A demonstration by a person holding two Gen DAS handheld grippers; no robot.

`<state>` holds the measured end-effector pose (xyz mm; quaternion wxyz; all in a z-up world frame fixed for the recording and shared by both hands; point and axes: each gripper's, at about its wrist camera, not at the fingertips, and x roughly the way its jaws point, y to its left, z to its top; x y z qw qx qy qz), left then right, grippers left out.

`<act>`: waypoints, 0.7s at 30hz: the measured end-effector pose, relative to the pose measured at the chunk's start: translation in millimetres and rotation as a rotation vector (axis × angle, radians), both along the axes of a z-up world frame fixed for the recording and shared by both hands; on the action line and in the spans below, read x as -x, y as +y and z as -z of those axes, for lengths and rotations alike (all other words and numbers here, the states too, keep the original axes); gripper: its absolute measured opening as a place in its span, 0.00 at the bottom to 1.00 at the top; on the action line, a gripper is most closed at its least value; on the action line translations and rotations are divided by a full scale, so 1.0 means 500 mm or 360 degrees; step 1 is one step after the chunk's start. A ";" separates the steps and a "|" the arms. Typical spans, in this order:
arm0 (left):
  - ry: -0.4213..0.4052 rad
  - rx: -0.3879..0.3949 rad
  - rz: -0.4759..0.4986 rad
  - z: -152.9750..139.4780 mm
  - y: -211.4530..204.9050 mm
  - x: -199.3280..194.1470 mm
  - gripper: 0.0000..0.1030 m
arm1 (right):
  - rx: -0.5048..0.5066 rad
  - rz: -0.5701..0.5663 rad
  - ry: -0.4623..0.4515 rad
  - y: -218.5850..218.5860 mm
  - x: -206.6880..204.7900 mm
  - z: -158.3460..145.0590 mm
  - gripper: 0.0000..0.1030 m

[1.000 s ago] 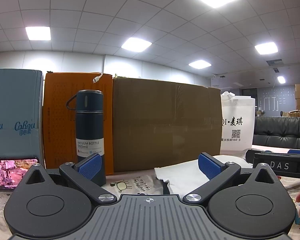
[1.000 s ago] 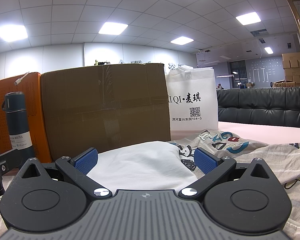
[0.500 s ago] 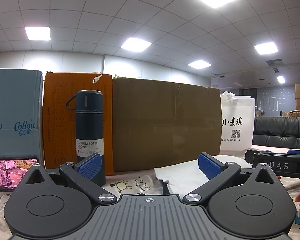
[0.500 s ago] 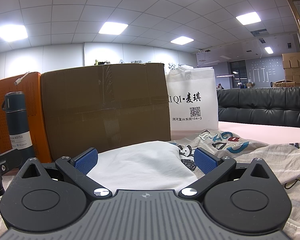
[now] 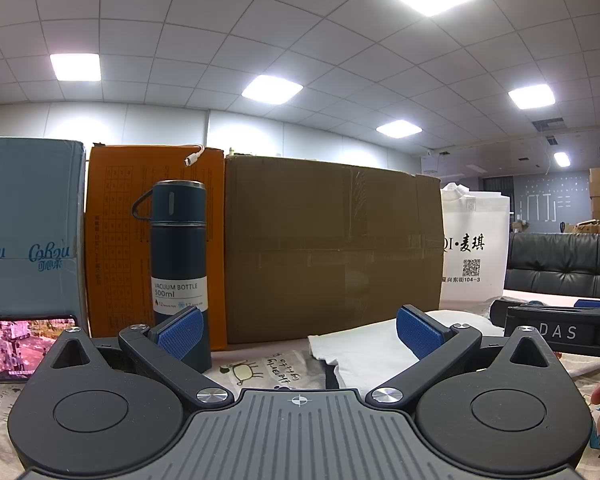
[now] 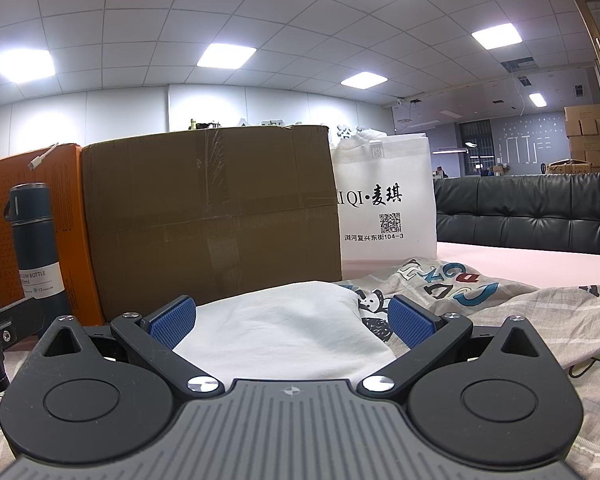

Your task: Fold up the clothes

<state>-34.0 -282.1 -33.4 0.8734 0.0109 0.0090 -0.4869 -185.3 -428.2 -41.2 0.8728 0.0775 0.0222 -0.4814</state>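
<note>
Folding looks barely begun, if at all. The left gripper [image 5: 298, 332] sits low over the bench [image 5: 260, 354] with its fingers [image 5: 180, 330] spread wide and nothing between them; the white garment [image 5: 364, 344] lies ahead of its right finger, rumpled, on a printed cloth [image 5: 256, 370]. The right gripper [image 6: 292, 320] is likewise wide open and empty, and the same white garment [image 6: 284, 332] mounds up directly between and just beyond its fingers, not yet pinched. A flask [image 5: 179, 256] stands just past the left gripper's left finger, in front of an orange box [image 5: 116, 240] and a brown carton [image 5: 332, 248]. Judging by the loose heap, every fold is still to do: edges must be grasped first.
</note>
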 end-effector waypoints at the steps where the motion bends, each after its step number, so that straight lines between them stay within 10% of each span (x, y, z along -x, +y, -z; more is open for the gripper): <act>1: 0.0000 0.0000 0.0001 0.000 0.000 0.000 1.00 | 0.0000 0.0000 0.0000 0.000 0.000 0.000 1.00; 21: 0.0009 0.0000 -0.0004 0.000 0.000 -0.002 1.00 | -0.0001 0.0001 0.0001 0.000 -0.001 0.000 1.00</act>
